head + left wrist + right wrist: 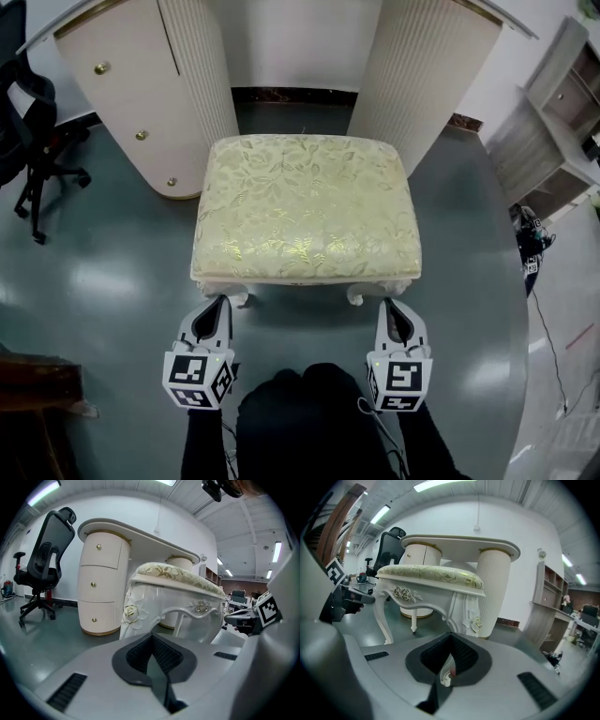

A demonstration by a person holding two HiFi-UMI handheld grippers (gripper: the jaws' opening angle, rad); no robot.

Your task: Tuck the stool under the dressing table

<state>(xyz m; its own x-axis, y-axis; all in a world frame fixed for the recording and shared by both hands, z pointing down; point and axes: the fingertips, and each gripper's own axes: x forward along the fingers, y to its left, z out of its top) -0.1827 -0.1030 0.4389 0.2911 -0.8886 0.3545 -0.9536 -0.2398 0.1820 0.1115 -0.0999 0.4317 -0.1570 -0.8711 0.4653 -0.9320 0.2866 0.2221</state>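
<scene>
The stool (305, 206) has a cream and gold floral cushion and white carved legs. It stands on the grey floor in front of the gap between the dressing table's left pedestal (150, 94) and right pedestal (422, 75), its far edge level with their fronts. My left gripper (217, 302) is shut and points at the stool's near left leg. By the near right leg, my right gripper (392, 306) is also shut and holds nothing. The left gripper view shows the stool (178, 576) just ahead of the left gripper (152, 638). The right gripper view shows the stool (431, 576) just ahead of the right gripper (451, 639).
A black office chair (33, 141) stands to the left of the table. A grey shelf unit (553, 141) is at the right, with a small device (531, 242) and a cable (553, 347) on the floor below it. Dark wooden furniture (37, 384) sits at the lower left.
</scene>
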